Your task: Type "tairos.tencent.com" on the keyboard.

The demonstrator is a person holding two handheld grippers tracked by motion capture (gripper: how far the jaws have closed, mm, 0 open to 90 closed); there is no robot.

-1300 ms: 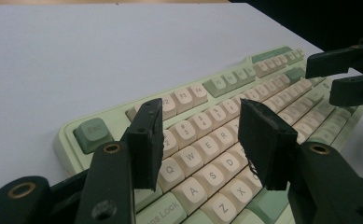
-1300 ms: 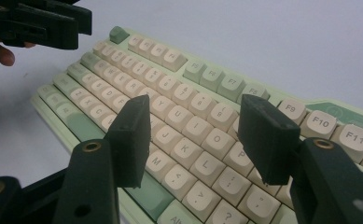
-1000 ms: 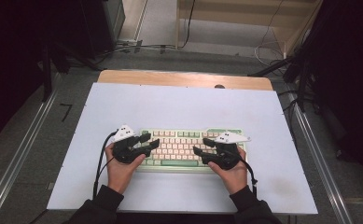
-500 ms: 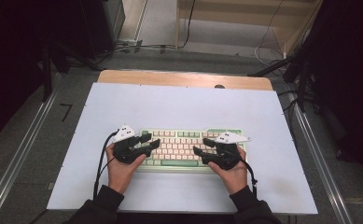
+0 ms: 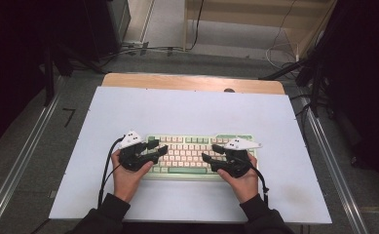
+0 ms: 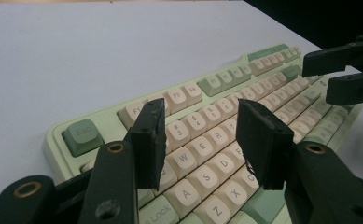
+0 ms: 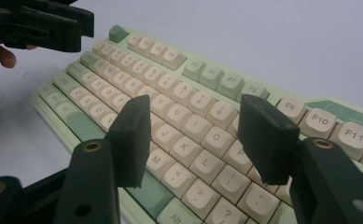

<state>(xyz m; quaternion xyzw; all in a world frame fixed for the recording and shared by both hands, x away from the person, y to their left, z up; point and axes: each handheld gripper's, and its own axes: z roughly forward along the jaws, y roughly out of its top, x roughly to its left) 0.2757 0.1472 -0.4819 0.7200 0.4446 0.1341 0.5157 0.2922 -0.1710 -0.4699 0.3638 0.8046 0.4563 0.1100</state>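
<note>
Nothing has shifted; keyboard [image 5: 197,153] lies long axis left-right; both jaws open above its keys.

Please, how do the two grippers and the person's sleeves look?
Both the left gripper and the right gripper are black, each with two flat rectangular pads on arms with brass-coloured rivets. Each carries a pale three-cornered plate with small dark marks and trails a black cable. The sleeves are dark.

This looks like a lab or test room: a white counter [image 5: 192,112] stands between metal rails [image 5: 19,168] on a grey floor [image 5: 55,105], with loose cables [image 5: 143,48] running past dark curtains [image 5: 16,58] and wooden furniture [image 5: 255,12] behind.
</note>
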